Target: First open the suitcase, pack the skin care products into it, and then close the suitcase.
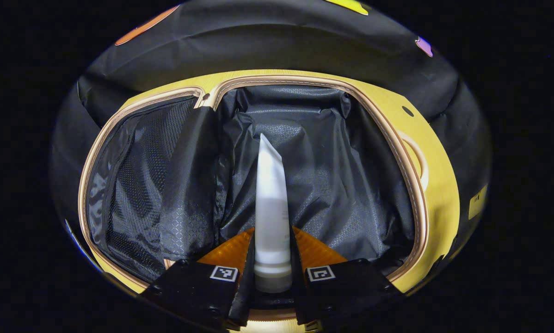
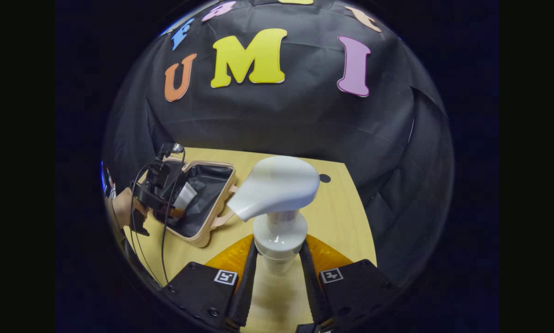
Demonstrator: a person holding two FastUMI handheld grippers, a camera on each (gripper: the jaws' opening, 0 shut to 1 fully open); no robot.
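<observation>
Here, white tube (image 1: 272, 217), flattened crimped tip.

White tube (image 1: 272, 217), white pump bottle (image 2: 277, 203), beige suitcase (image 1: 411, 185) with black lining.

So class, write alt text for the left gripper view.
The left gripper grips a white tube by its cap end, above the open suitcase with dark lining, lying on a wooden table.

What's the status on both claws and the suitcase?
Left claw shut on tube over open suitcase. Right claw shut on pump bottle. Nothing blocking.
</observation>
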